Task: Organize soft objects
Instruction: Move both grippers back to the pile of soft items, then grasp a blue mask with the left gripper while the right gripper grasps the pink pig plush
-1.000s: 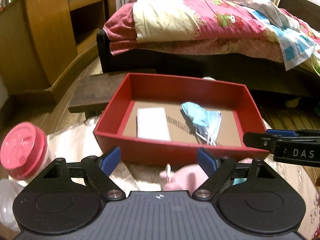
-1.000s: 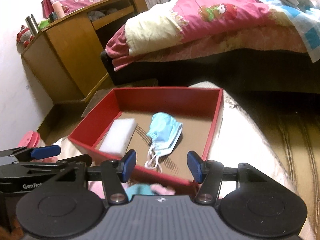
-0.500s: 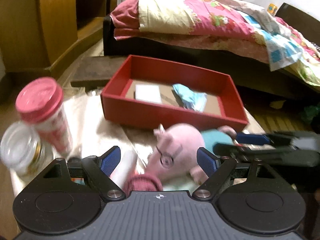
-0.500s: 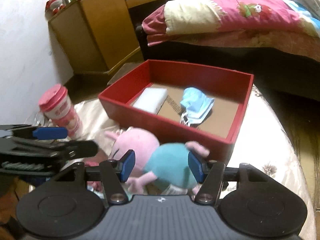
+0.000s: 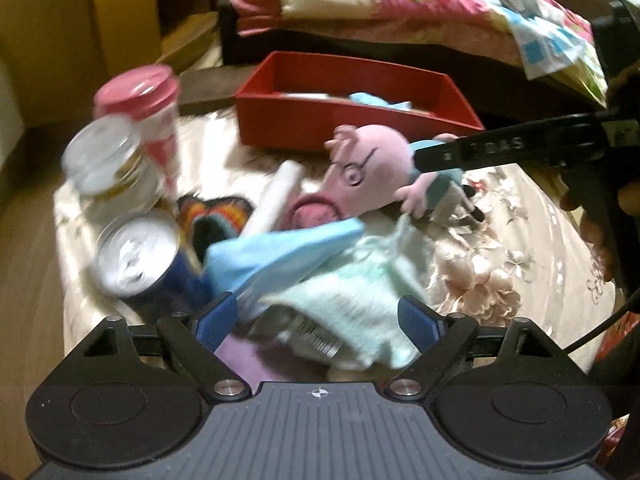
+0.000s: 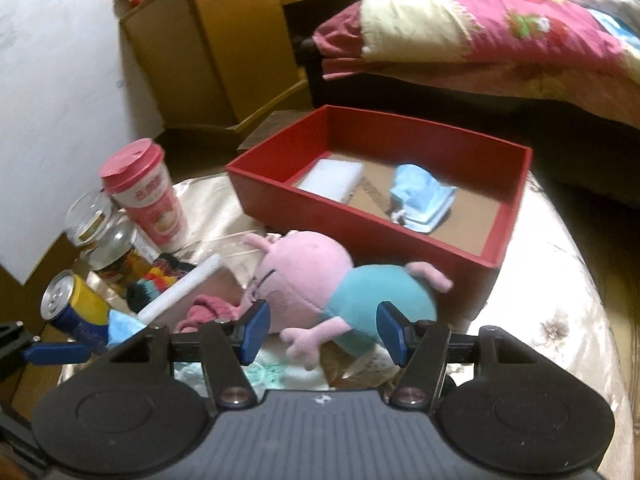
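Note:
A pink pig plush with a teal body (image 6: 320,280) lies on the table in front of a red box (image 6: 348,216); it also shows in the left wrist view (image 5: 372,168). The box (image 5: 320,128) holds a white foam pad (image 6: 332,178) and a blue face mask (image 6: 422,198). My right gripper (image 6: 322,330) is open, its fingers on either side of the plush's body. My left gripper (image 5: 320,320) is open over a pale green knit cloth (image 5: 352,292) and a blue mask (image 5: 280,256). A dark pink sock (image 6: 204,312) lies by the plush's head.
A pink-lidded cup (image 6: 144,196), a glass jar (image 6: 96,224) and a blue and yellow can (image 6: 72,308) stand at the table's left. A white foam stick (image 6: 180,288) and striped socks (image 6: 160,280) lie among them. A bed (image 6: 500,40) and wooden cabinet (image 6: 224,48) stand behind.
Both grippers have pulled back from the red box towards the near side of the table. The plush, cloths, can and jar have come into view. Both stay open.

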### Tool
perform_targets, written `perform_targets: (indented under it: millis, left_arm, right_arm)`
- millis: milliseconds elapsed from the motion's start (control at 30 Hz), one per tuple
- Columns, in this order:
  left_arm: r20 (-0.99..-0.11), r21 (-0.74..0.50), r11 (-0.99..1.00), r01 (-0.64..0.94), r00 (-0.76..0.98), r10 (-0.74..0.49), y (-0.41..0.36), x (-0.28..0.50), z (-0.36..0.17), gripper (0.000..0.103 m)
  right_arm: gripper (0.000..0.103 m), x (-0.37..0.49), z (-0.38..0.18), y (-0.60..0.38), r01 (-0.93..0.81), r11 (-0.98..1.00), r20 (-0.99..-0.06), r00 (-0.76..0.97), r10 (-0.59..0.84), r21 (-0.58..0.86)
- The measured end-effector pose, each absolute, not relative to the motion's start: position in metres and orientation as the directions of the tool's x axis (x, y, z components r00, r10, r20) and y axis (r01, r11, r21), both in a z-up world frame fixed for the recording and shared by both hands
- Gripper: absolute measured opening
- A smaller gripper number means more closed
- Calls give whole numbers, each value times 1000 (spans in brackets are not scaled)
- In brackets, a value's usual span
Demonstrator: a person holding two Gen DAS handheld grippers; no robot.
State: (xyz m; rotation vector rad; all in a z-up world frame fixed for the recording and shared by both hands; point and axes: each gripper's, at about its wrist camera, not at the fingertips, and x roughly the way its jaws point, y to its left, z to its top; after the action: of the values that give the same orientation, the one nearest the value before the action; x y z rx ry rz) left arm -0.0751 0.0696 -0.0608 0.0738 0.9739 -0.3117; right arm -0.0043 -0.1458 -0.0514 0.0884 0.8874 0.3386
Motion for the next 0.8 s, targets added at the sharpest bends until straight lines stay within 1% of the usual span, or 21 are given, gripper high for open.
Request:
perform_targets:
  millis: [133, 200, 300, 333, 400, 467, 500, 567, 700, 800]
  left_arm:
    - [-810, -99, 967, 233, 546, -214, 82, -69, -59, 82]
    - [-797, -107, 964, 243, 559, -229, 80, -62, -52, 82]
    - [-780, -60, 955, 290, 583, -226, 67, -53, -45, 82]
    - [-784, -46, 954, 295, 581, -217, 62, -48, -47, 82]
    - [-799, -62, 951, 303, 556, -230, 56, -40, -52, 82]
    - [-822, -67, 960, 273, 531, -208, 54, -31, -63, 78]
    - [-830, -54, 963, 263, 525, -189, 53, -28, -67, 78]
    - [-819, 39, 968, 249, 562, -112, 47, -28, -69, 80]
    - [-819, 79, 967, 241, 569, -75, 39, -21, -74, 83]
    - [-831, 158, 953, 257, 555, -12, 27, -11, -82, 81]
  right_arm:
    - [32, -3, -53, -142, -270, 945, -747, 586, 314, 185]
    - [32, -2, -54, -142, -267, 946, -751, 582, 312, 186]
    - [32, 0, -55, -139, -276, 945, -752, 581, 310, 176]
    - [32, 0, -54, -139, -279, 945, -751, 583, 310, 173]
    - [32, 0, -54, -138, -286, 943, -749, 584, 313, 171]
    - [32, 0, -53, -140, -285, 943, -746, 587, 313, 171]
    - [32, 0, -53, -142, -285, 943, -746, 588, 314, 172]
    - [33, 1, -53, -144, -280, 943, -746, 586, 317, 180]
    - [33, 4, -52, -144, -279, 941, -744, 584, 324, 191]
    - [33, 4, -52, -142, -287, 939, -744, 582, 328, 189]
